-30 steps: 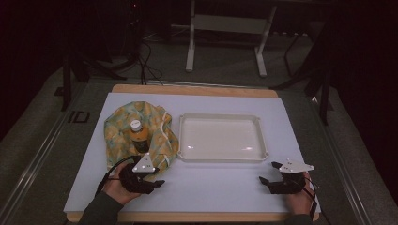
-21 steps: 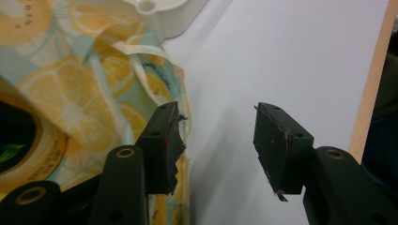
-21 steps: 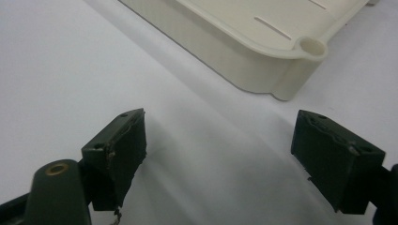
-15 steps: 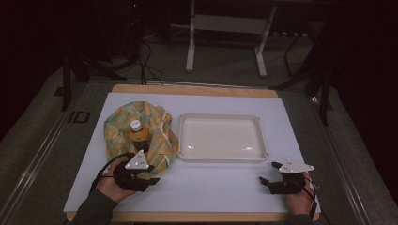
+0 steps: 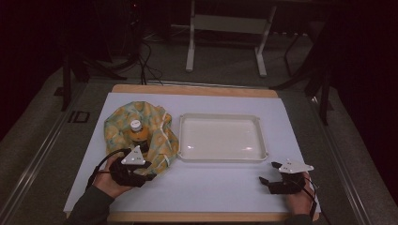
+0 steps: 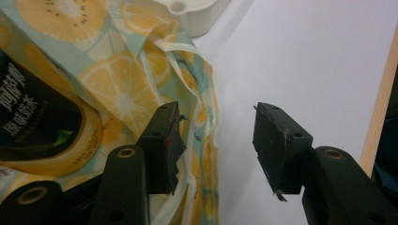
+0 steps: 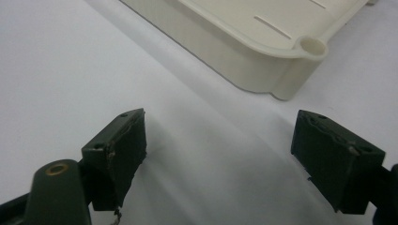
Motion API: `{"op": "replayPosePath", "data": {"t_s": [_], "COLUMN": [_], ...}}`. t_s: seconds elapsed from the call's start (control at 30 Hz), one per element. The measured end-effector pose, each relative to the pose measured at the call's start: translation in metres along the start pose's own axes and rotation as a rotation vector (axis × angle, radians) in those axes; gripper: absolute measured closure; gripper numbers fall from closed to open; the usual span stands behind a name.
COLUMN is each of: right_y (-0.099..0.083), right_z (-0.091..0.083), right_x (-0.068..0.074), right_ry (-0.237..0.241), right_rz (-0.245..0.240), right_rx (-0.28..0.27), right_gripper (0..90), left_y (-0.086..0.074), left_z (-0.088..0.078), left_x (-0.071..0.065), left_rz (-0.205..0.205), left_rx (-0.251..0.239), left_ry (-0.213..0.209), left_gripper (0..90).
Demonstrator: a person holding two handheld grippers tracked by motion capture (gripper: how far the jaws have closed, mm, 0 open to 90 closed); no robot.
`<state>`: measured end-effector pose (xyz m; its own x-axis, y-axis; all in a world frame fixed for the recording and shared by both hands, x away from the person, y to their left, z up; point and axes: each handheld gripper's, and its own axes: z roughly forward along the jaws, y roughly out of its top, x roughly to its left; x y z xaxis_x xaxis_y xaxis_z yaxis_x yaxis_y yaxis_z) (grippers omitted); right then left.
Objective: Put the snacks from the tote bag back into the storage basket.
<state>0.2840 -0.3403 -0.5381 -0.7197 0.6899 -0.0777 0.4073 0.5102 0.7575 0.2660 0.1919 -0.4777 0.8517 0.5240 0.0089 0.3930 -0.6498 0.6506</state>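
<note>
Two grippers are being held low over the white table point(image 5: 225, 187), both with jaws spread apart and nothing between them. The left gripper point(image 6: 216, 140) is being held at the edge of a lemon-print bag point(image 5: 155, 140), one jaw over the fabric; a bottle point(image 5: 137, 132) is standing in that bag just beyond it. A cream tray point(image 7: 263, 70) is lying just ahead of the right gripper point(image 7: 218, 154).

A thin, crinkled citrus-printed cloth bag point(image 6: 141, 84) is seen beside a smooth, slightly glossy cream plastic tray point(image 5: 220, 138). The worktop point(image 5: 211, 187) is covered matt white, edged with pale wood. Worn, rough black pads are borne by the jaws.
</note>
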Motion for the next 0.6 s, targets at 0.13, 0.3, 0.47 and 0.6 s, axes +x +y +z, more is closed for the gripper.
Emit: {"op": "replayPosePath", "data": {"t_s": [0.13, 0.3, 0.47, 0.6], "right_y": [0.0, 0.0, 0.0, 0.0], "right_z": [0.0, 0.0, 0.0, 0.0], "right_x": [0.0, 0.0, 0.0, 0.0], "right_ry": [0.001, 0.001, 0.0, -0.002], "right_rz": [0.001, -0.001, -0.002, -0.003], "right_rx": [-0.001, 0.001, 0.001, 0.003], "right_gripper": [18.0, 18.0, 18.0, 18.0], "left_y": [0.001, 0.001, 0.0, 0.001], "left_z": [0.0, 0.0, -0.001, -0.003], "left_x": [0.003, 0.006, 0.009, 0.012], "left_rz": [-0.001, -0.002, -0.008, -0.009], "left_rx": [0.011, 0.017, 0.02, 0.027], "left_ry": [0.003, 0.003, 0.007, 0.015], "left_gripper": [51.9, 51.9, 52.0, 52.0]}}
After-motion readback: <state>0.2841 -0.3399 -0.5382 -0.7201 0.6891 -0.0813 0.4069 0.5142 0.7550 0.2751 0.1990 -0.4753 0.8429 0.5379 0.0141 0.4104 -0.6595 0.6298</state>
